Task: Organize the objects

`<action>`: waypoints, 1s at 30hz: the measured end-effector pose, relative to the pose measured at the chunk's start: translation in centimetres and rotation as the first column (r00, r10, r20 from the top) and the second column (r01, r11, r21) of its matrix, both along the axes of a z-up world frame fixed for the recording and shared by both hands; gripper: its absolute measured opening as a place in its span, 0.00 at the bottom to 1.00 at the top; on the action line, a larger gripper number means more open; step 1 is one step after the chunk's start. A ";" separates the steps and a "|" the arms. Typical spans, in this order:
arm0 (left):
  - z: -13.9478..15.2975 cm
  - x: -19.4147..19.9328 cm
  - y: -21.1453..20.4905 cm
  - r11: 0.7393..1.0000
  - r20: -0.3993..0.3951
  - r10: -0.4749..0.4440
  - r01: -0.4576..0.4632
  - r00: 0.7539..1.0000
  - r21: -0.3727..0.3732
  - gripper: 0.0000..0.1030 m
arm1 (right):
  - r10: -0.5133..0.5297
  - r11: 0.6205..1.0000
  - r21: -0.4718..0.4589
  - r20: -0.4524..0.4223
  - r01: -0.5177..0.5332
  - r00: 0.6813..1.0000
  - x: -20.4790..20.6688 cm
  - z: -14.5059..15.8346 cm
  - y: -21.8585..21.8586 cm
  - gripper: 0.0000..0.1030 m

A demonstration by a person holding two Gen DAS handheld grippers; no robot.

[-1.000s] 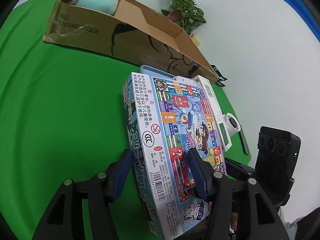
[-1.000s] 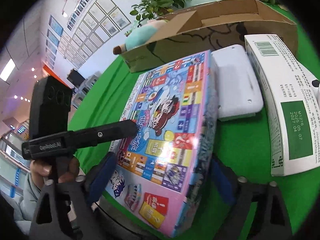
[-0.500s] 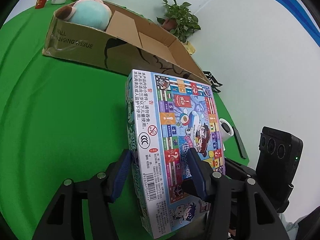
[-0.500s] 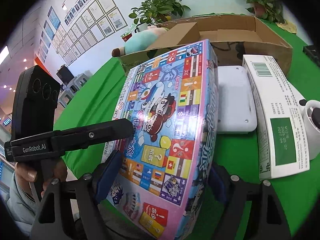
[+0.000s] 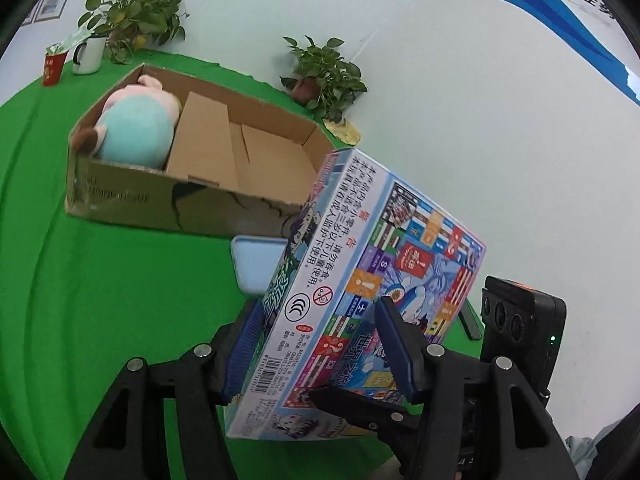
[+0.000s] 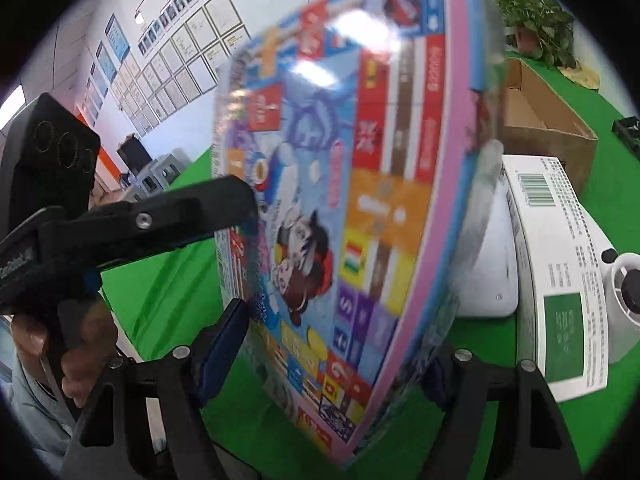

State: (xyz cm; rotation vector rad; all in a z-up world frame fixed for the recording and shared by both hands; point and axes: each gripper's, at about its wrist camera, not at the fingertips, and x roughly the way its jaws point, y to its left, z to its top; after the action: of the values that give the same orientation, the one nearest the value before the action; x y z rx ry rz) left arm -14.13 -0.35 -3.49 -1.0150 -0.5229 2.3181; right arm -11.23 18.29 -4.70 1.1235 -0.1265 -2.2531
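Blue pads of the left gripper (image 5: pixel 316 344) clamp the near edge of the board-game box (image 5: pixel 360 288), one pad on its white printed side, the other flat on its colourful top. The right gripper (image 6: pixel 332 344) straddles the same box from the other side; its jaws are closing, the box stands between them, and I cannot tell whether the pads already press on it.

The box hangs tilted above the green tablecloth (image 5: pixel 100 280), its far corner raised toward the cardboard carton (image 5: pixel 200 184). It is flat, wide and wrapped in glossy film that throws back the ceiling lights. Its top carries a cartoon figure ringed by small flag squares in red, orange, yellow and purple, with a pink border along one edge. The white side bears Chinese text, a barcode and safety marks.

Under the box lies a pale blue-white case (image 5: pixel 256 264), and beside that a long white carton (image 6: pixel 560 264) with a green panel and a barcode, then a white cup (image 6: pixel 628 284). The open cardboard carton holds a light-blue plush toy (image 5: pixel 136 132) at one end. Potted plants (image 5: pixel 324 76) stand behind it by the wall.
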 end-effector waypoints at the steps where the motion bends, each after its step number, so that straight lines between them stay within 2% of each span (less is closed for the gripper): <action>1: 0.1 -0.3 0.0 1.000 0.001 -0.001 0.001 1.000 0.000 0.53 | -0.004 1.000 -0.010 0.003 0.004 1.000 -0.4 0.1 0.2 0.70; 8: 0.5 -1.7 -0.3 1.000 -0.009 0.008 -0.008 1.000 0.018 0.53 | 0.011 1.000 -0.010 -0.004 -0.011 1.000 -2.1 0.6 0.2 0.64; 11: 0.8 -2.8 -0.5 1.000 -0.005 0.010 -0.010 1.000 0.022 0.53 | 0.034 0.999 -0.011 -0.006 -0.034 0.999 -3.0 1.0 0.1 0.59; 14: 1.4 -3.9 -0.4 1.000 -0.013 0.010 -0.009 1.000 0.015 0.53 | 0.070 0.997 -0.016 -0.012 -0.070 0.997 -3.7 1.6 -0.4 0.50; 15: 1.6 -4.4 -0.2 0.999 -0.009 -0.030 0.031 1.000 0.041 0.28 | 0.081 0.997 -0.015 -0.020 -0.081 0.997 -4.1 2.0 -0.6 0.45; 16: 1.6 -5.0 0.3 0.987 0.007 -0.118 0.116 0.993 0.107 0.20 | 0.093 0.996 -0.012 -0.030 -0.094 0.995 -4.4 2.3 -0.8 0.30; 17: 1.9 -5.2 0.8 0.983 -0.002 -0.140 0.139 0.990 0.122 0.17 | 0.090 0.996 0.018 -0.039 -0.090 0.995 -4.8 2.5 -1.1 0.29; 18: 2.4 -5.1 1.4 0.987 -0.028 -0.139 0.141 0.990 0.080 0.17 | 0.090 0.995 0.037 -0.049 -0.088 0.995 -5.3 2.6 -1.3 0.29; 20: 3.0 -5.4 2.3 0.990 -0.060 -0.141 0.141 0.988 0.000 0.17 | 0.095 0.995 -0.007 -0.024 -0.095 0.995 -6.8 2.7 -0.9 0.29; 21: 2.8 -5.7 2.2 0.990 -0.044 -0.143 0.144 0.989 0.012 0.18 | 0.098 0.995 -0.025 -0.012 -0.098 0.995 -7.4 2.6 -0.7 0.29; 23: 2.2 -6.6 1.5 0.993 -0.007 -0.115 0.115 0.993 0.019 0.27 | 0.109 0.993 -0.040 -0.002 -0.109 0.994 -8.0 2.6 -0.3 0.28; 25: 1.4 -7.1 0.0 0.999 0.012 -0.044 0.044 0.999 0.013 0.44 | 0.143 0.987 -0.070 0.024 -0.141 0.989 -8.1 2.6 0.4 0.28; 27: 0.4 -7.3 -1.0 0.999 0.036 -0.027 0.025 0.999 0.047 0.74 | 0.186 0.978 -0.107 0.057 -0.179 0.981 -8.0 2.4 1.2 0.27; 30: -1.0 -7.4 -1.2 0.994 0.058 -0.091 0.086 0.994 0.072 0.85 | 0.274 0.953 -0.172 0.136 -0.250 0.952 -7.4 1.3 2.1 0.27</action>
State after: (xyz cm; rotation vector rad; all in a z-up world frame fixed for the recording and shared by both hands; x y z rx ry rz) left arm -21.54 -1.52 -4.48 -1.0567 -0.5674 2.1819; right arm -18.67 20.41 -3.43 1.1628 -0.1980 -1.8858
